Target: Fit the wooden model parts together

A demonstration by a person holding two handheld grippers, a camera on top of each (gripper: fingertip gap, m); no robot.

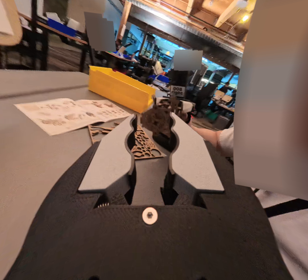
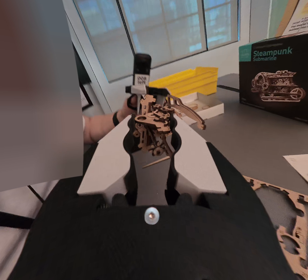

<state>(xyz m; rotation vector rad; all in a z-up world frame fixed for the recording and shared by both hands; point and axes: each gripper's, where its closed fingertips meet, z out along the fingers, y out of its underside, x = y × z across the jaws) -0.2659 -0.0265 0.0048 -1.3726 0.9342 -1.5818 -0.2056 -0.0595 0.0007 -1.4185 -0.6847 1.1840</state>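
1. Tongs face each other above the table (image 2: pixel 250 138); my left tongs (image 1: pixel 154 122) and right tongs (image 2: pixel 152 120) both close on the wooden model (image 2: pixel 155 130), held in the air between them.
2. In the left view the model (image 1: pixel 156 122) looks dark and blurred at my fingertips.
3. A curved wooden arm (image 2: pixel 186 112) sticks out of the model to the right.
4. On the table lie a booklet (image 1: pixel 70 113), cut-out sheets (image 1: pixel 145 145), a stick (image 2: pixel 156 162), a yellow bin (image 1: pixel 120 88) and a black box (image 2: pixel 273 78).

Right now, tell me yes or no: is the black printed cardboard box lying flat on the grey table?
No, the black printed cardboard box stands upright on the grey table, its pictured front facing the camera.
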